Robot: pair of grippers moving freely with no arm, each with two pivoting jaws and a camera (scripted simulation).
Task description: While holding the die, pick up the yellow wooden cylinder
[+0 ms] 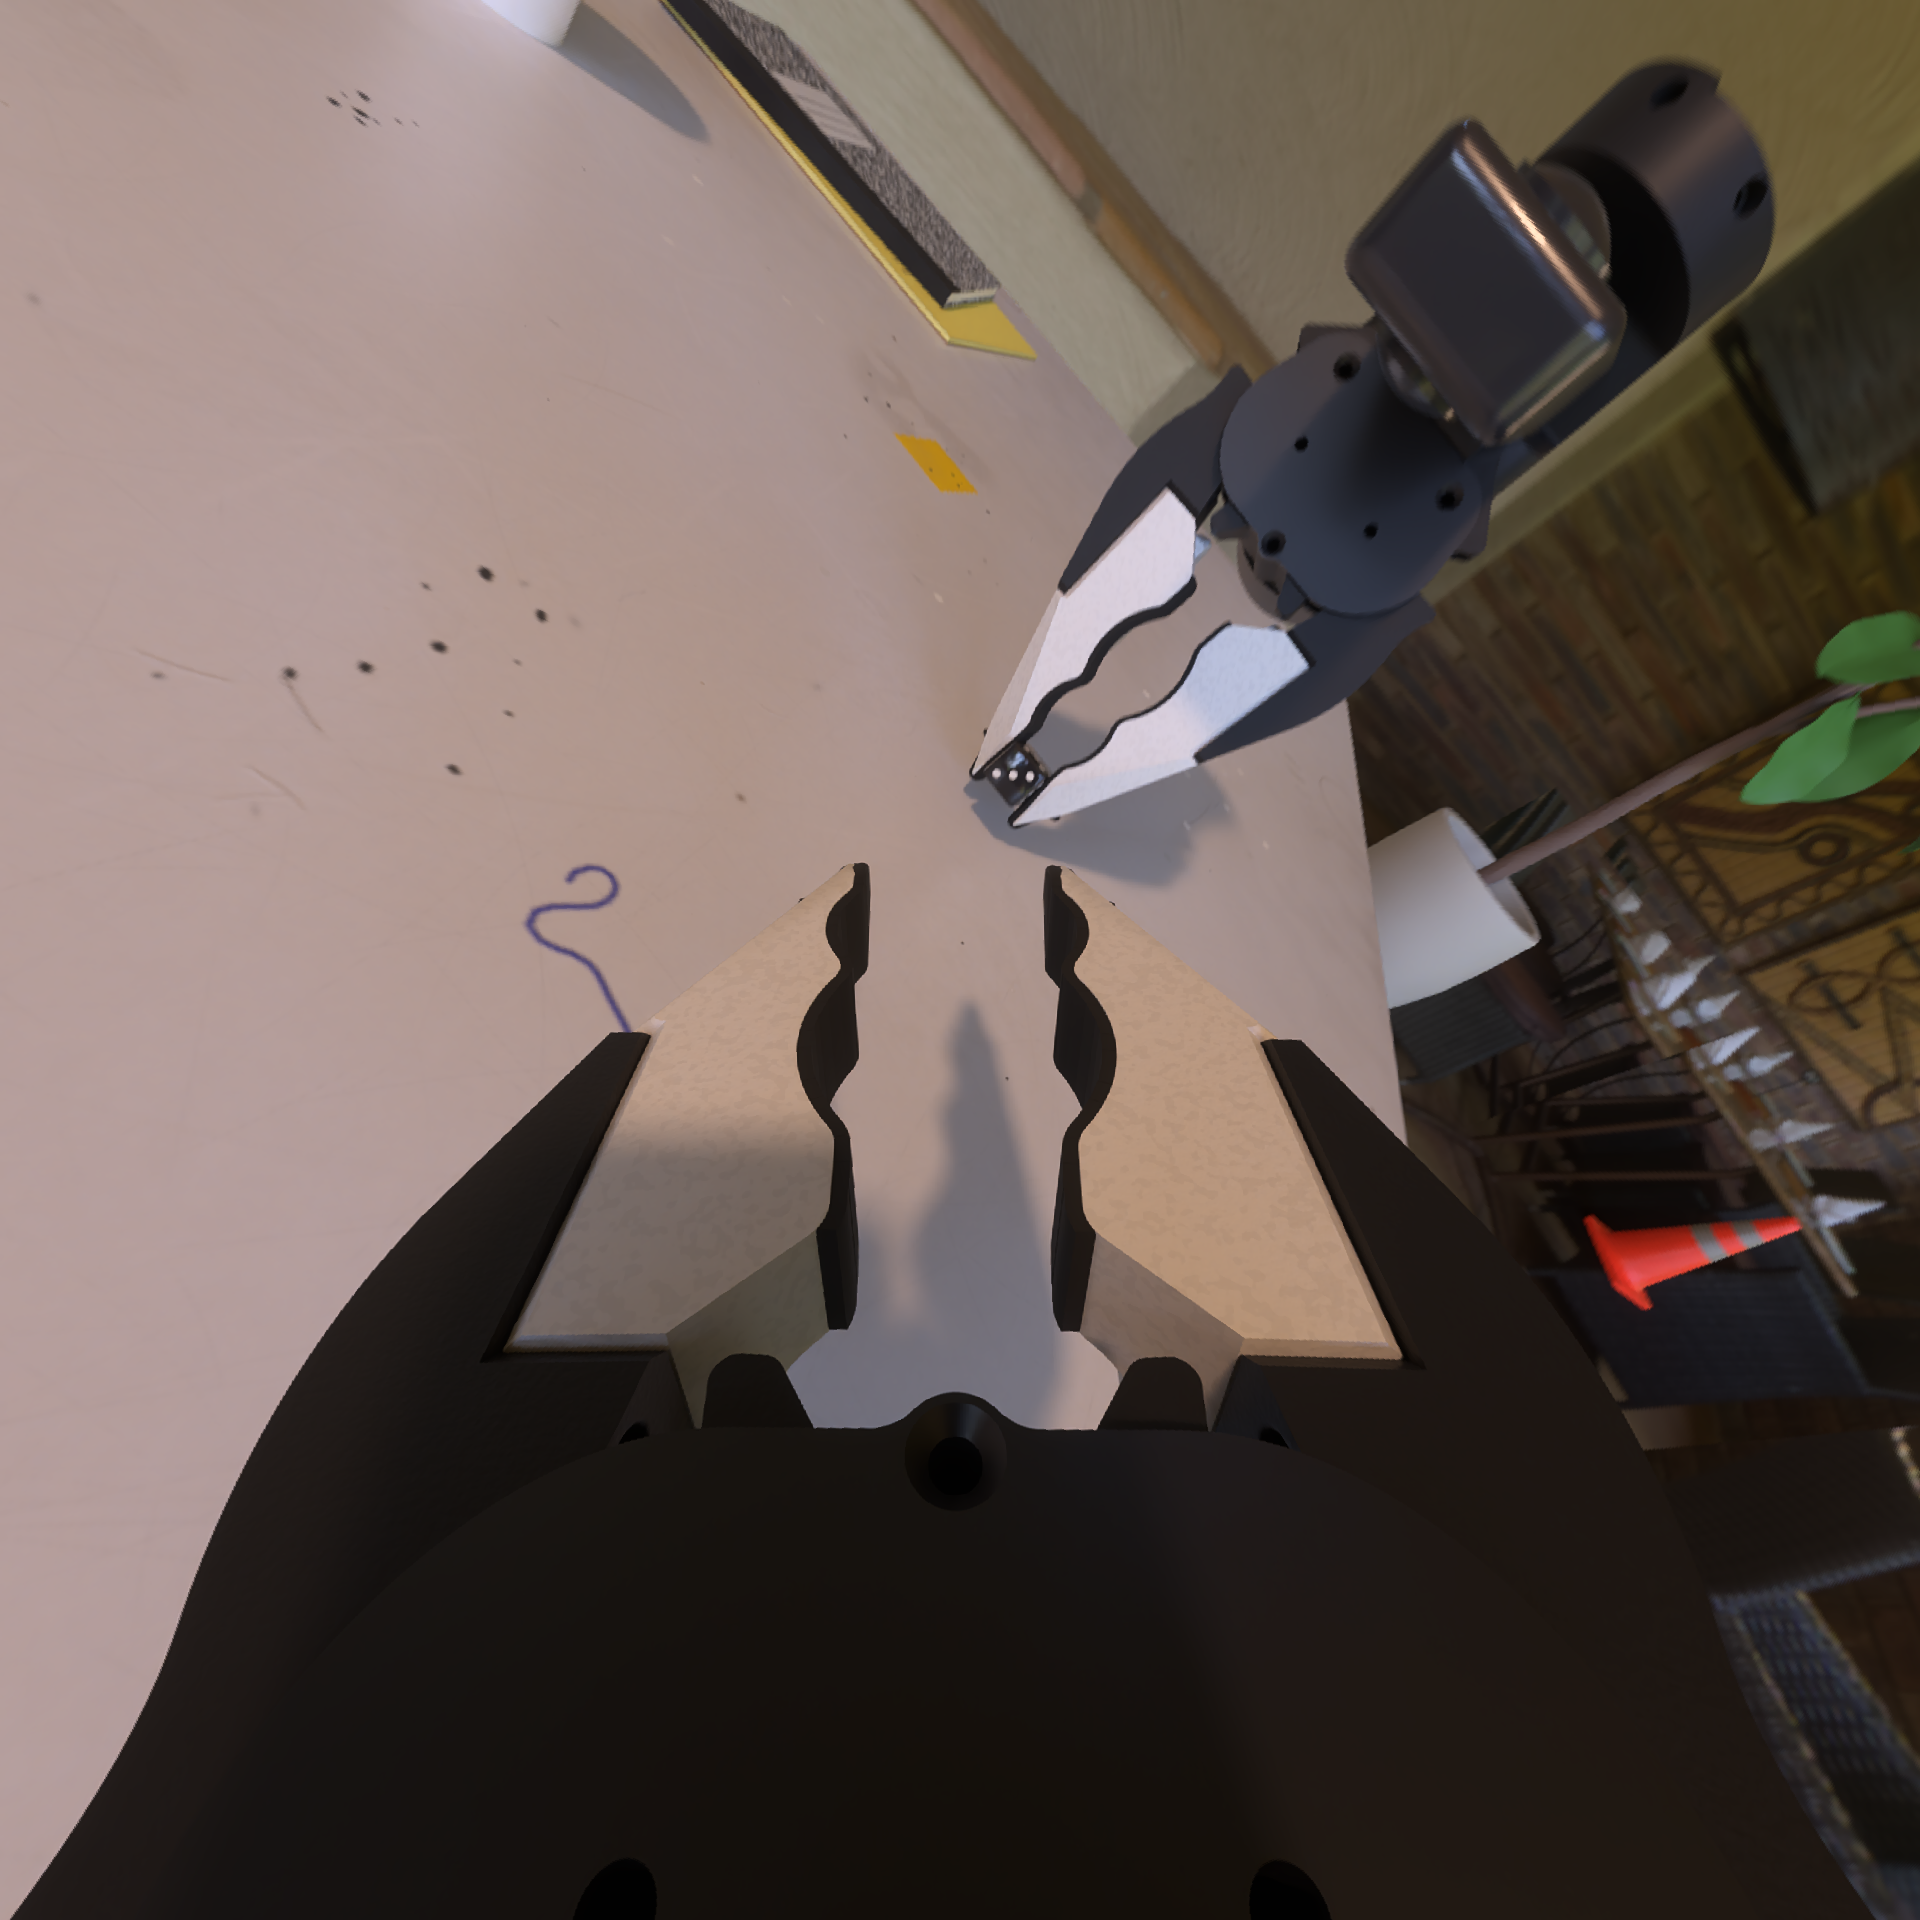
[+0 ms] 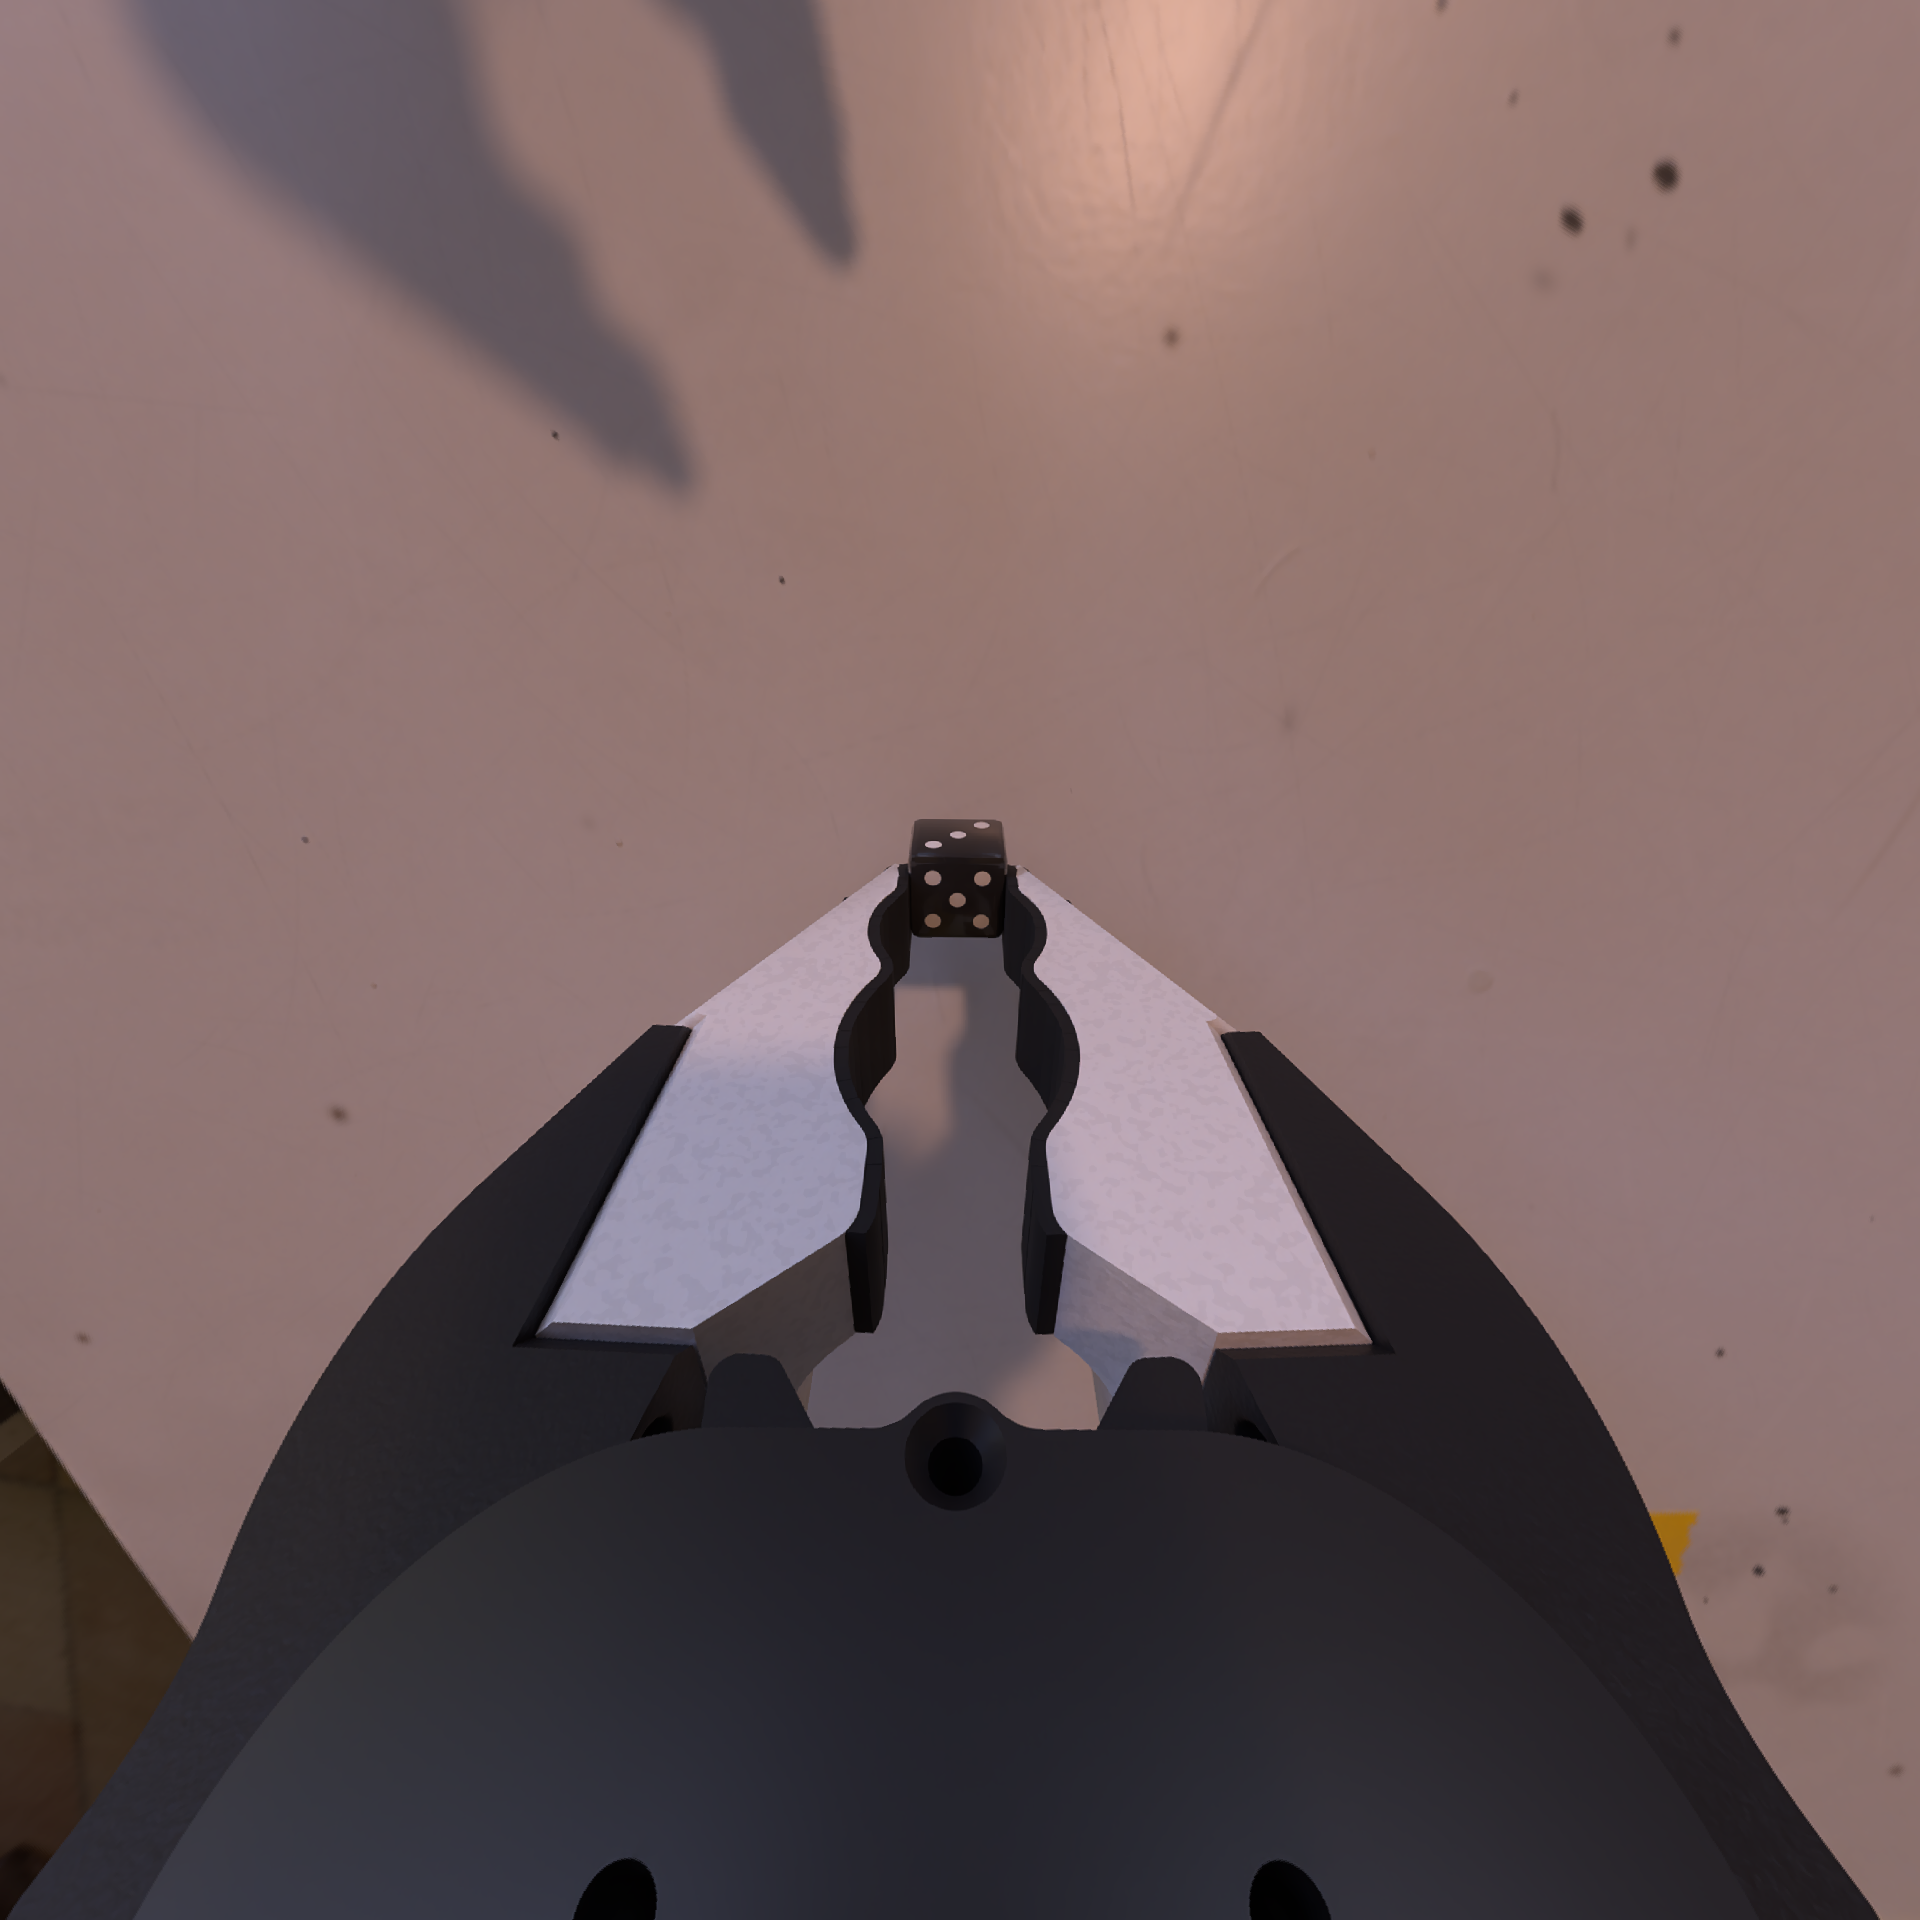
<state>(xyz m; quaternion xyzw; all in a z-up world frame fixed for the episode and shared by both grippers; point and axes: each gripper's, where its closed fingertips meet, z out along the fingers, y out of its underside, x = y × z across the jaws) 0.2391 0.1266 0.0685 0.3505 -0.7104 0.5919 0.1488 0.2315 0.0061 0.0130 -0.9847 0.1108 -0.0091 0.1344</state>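
Note:
My right gripper (image 2: 956,873) is shut on a small black die with white pips (image 2: 957,894), held at the fingertips just above the pinkish table (image 2: 1351,623). In the left wrist view the right gripper (image 1: 1006,795) and the die (image 1: 1015,774) sit ahead and slightly right, near the table's right edge. My left gripper (image 1: 956,878) is open and empty over bare table, short of the die. A small yellow piece (image 1: 935,462) lies farther ahead, beyond the right gripper; it also shows at the right edge of the right wrist view (image 2: 1673,1569). Its shape is unclear.
A speckled black notebook on a yellow board (image 1: 862,177) lies far ahead by the wall. A white cup (image 1: 530,16) is at the top edge. A purple scribble (image 1: 582,925) marks the table. Beyond the table edge (image 1: 1361,831) are a white planter (image 1: 1444,914) and an orange cone (image 1: 1683,1247).

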